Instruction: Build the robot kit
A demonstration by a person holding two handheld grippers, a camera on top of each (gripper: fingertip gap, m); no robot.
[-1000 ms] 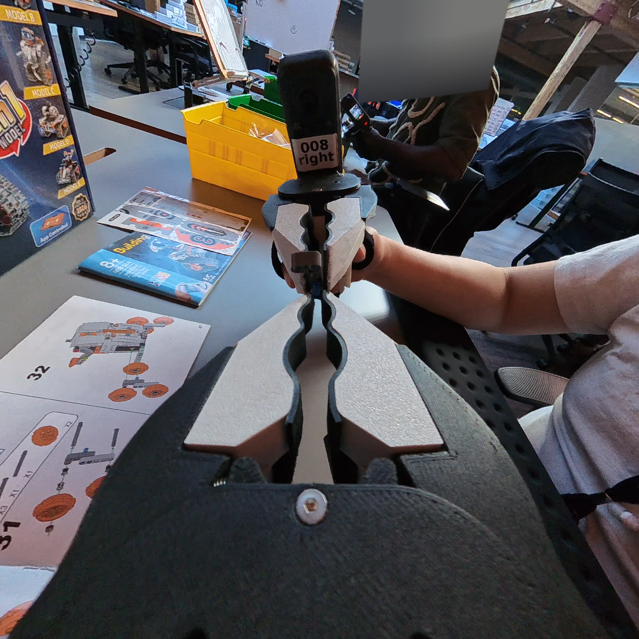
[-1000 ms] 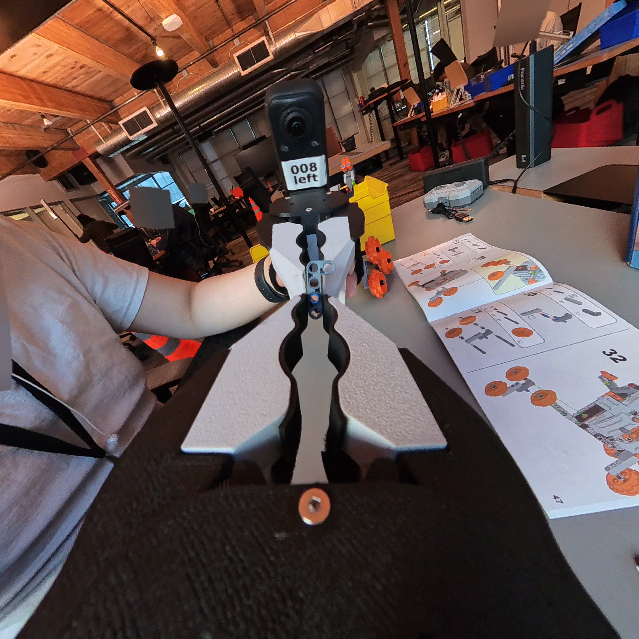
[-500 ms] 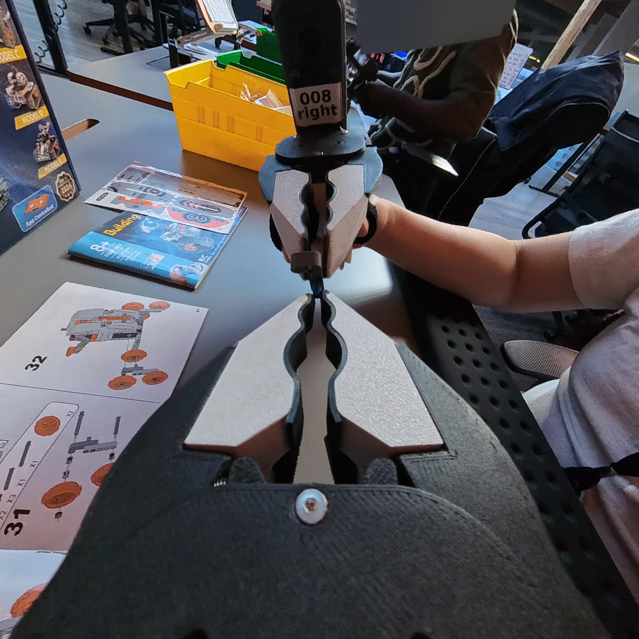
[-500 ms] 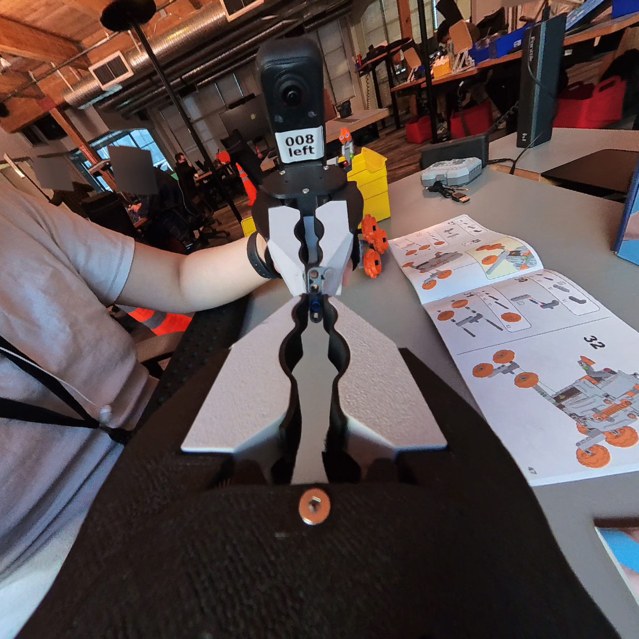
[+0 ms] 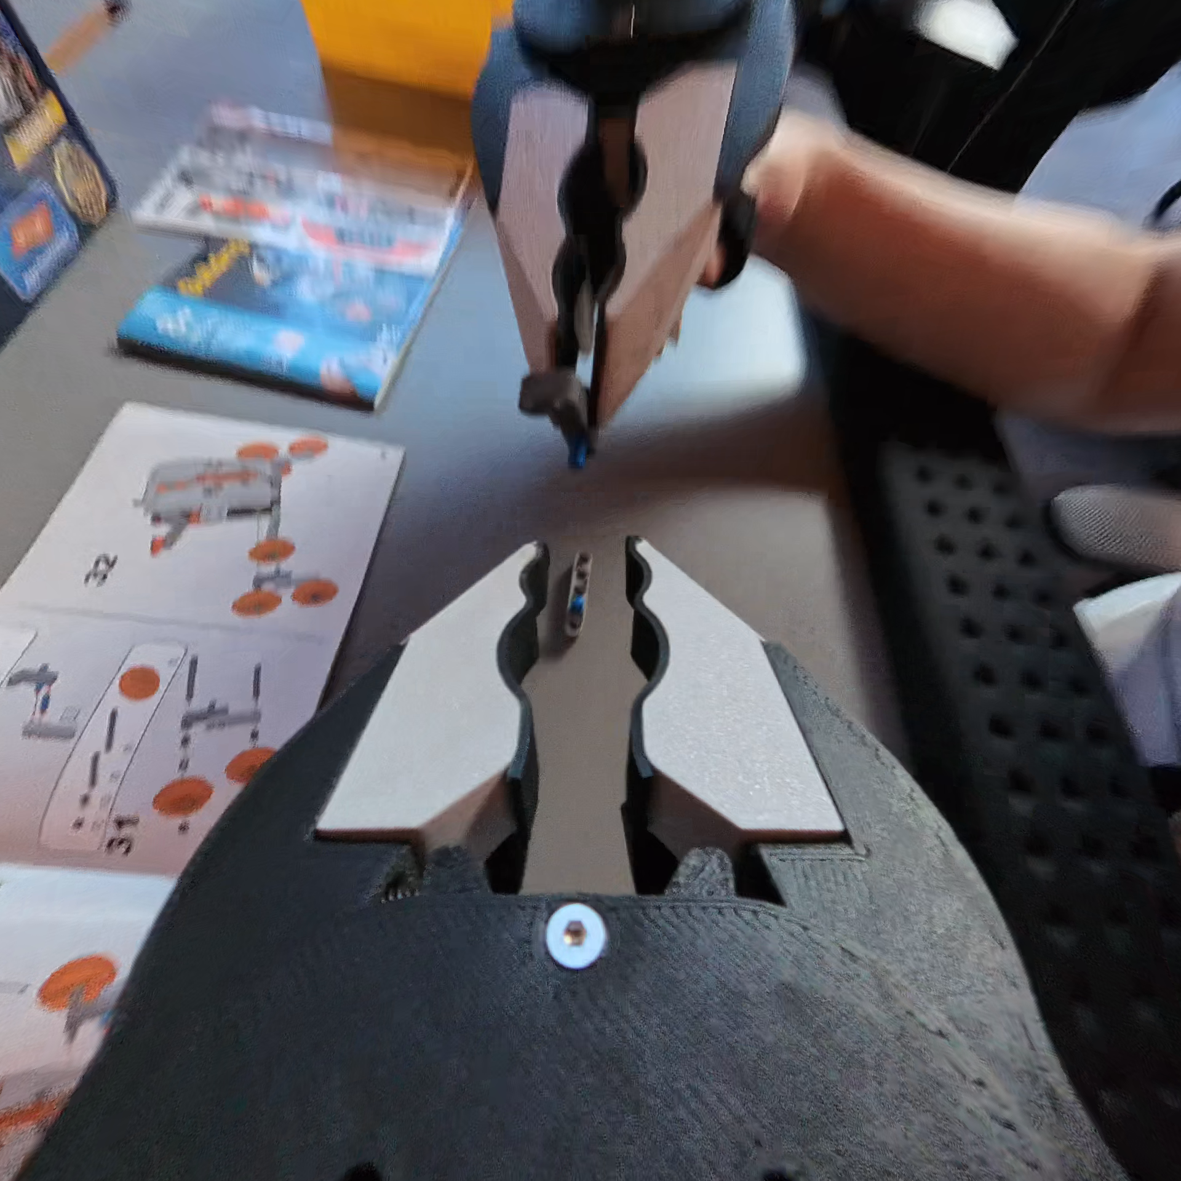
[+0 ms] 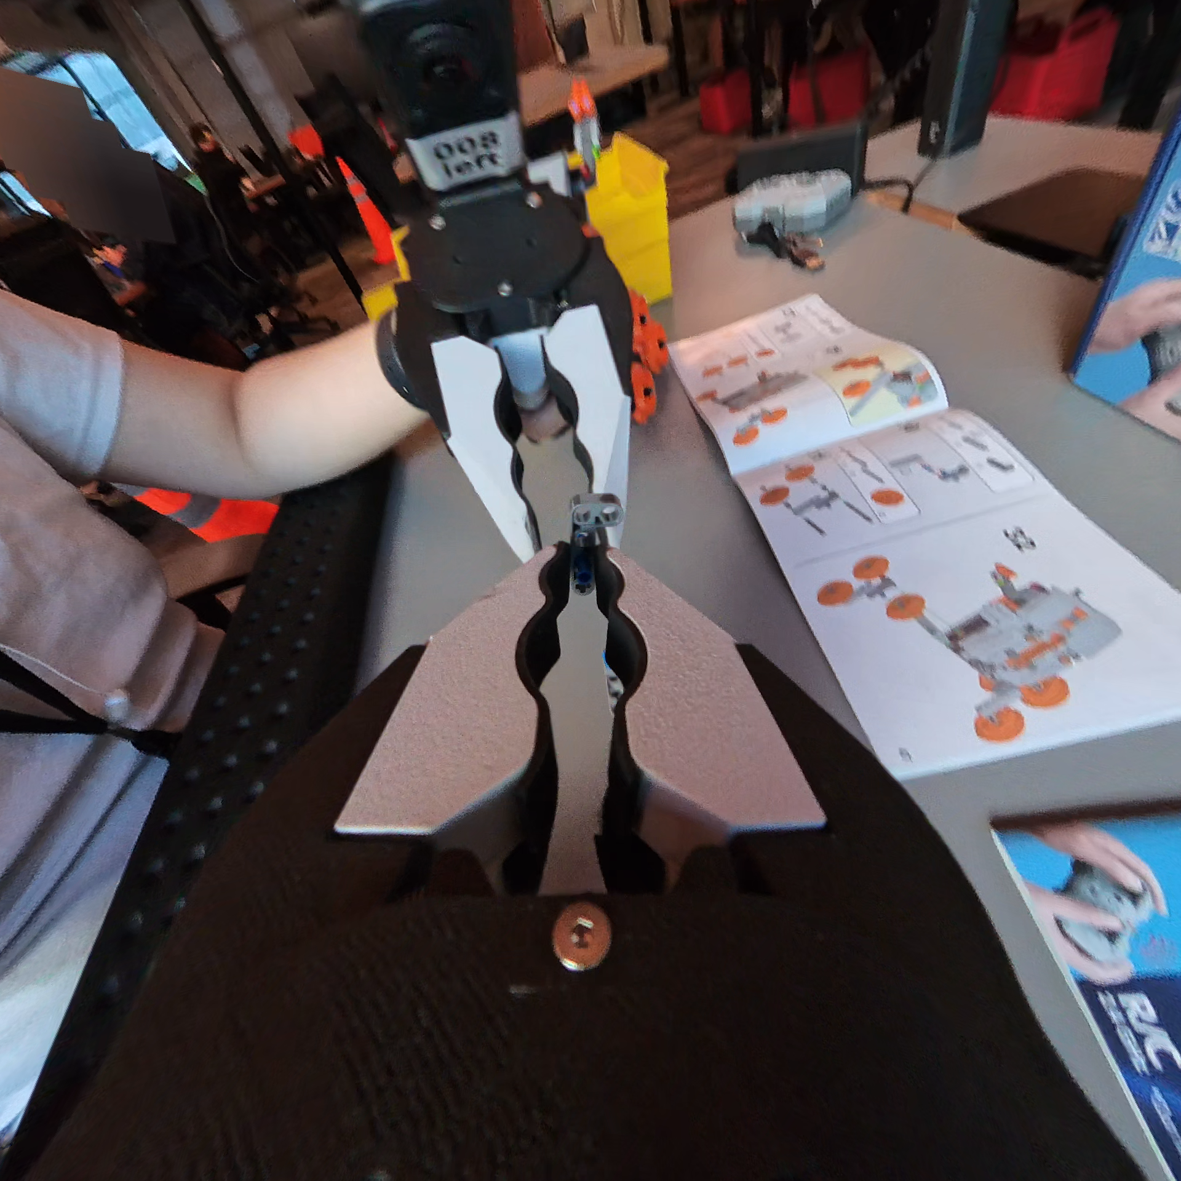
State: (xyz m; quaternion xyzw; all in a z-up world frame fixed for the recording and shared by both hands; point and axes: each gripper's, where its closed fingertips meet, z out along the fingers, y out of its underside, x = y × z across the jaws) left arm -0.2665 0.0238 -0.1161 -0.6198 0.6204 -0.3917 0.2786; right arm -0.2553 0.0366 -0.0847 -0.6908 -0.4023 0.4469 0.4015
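The left gripper (image 5: 585,546) stood with its jaws apart and nothing pinched between them. A short grey beam (image 5: 578,594), studded with holes and carrying a blue pin, showed in the gap between its fingers; the blur hid whether it lay flat on the table (image 5: 703,511) or hung just over it. Facing it, the right gripper (image 6: 583,553) was clamped on a small part (image 6: 597,514): a grey plastic connector with two round holes, and a blue pin below it sitting right at the fingertips. Both tools had pale, grainy fingers lined with wavy black pads, set in rough printed black bodies. The table was smooth grey with a black perforated strip (image 5: 990,639) along the near edge. An open manual (image 5: 192,543) of glossy white pages, drawn with orange wheels, lay beside the grippers. Two thin booklets (image 5: 287,307) and a yellow plastic bin (image 5: 396,38) sat farther off.
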